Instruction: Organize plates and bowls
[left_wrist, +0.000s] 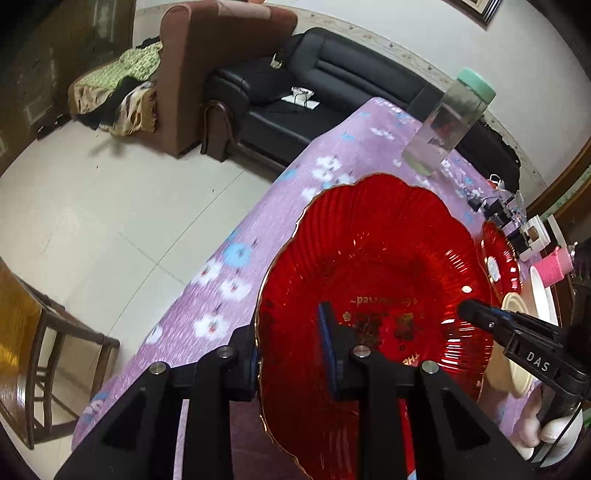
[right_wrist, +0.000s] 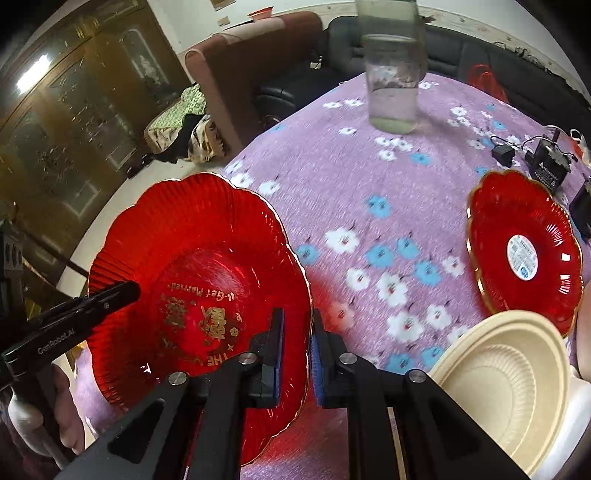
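A large red scalloped plate (left_wrist: 373, 266) (right_wrist: 199, 266) with gold lettering is gripped from two sides over the purple flowered tablecloth (right_wrist: 369, 177). My left gripper (left_wrist: 288, 332) is shut on its left rim, one finger under and one over. My right gripper (right_wrist: 297, 317) is shut on the opposite rim, and its black finger (left_wrist: 480, 314) shows in the left wrist view. A smaller red plate (right_wrist: 524, 251) (left_wrist: 500, 266) with a white sticker lies at the right. A cream bowl (right_wrist: 509, 387) sits next to it.
A clear jar (right_wrist: 393, 81) (left_wrist: 447, 122) with a green lid stands at the far side of the table. Black power adapters (right_wrist: 546, 166), a pink sponge (left_wrist: 552, 266) and a white plate (left_wrist: 543, 295) crowd the right end. A wooden chair (left_wrist: 55, 350) stands by the table's left edge.
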